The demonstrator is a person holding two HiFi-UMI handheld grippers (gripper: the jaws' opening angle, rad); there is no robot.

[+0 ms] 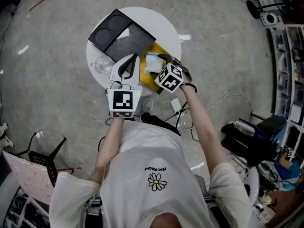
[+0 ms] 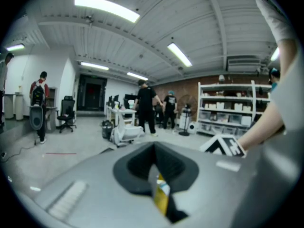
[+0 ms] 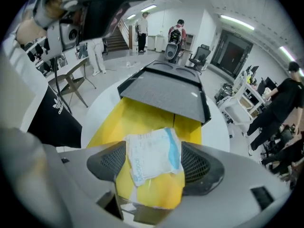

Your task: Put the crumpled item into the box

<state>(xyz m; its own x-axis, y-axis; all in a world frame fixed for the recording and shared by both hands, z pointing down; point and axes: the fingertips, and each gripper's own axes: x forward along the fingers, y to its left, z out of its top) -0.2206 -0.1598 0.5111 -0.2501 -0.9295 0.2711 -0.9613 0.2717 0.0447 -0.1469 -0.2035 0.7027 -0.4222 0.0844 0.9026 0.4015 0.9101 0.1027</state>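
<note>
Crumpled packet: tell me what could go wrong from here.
1. The crumpled packet appears to lie in the yellow box, between the open jaws of the right claw. Both pads are close beside it, so a careless withdrawal could snag the packet and drag it back out.
2. The packet seems to rest close to the box's near edge, so a nudge might tip it over the rim.

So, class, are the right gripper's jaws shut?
No: the right gripper's jaws stand wide apart, with the packet between them, over the yellow box.
</note>
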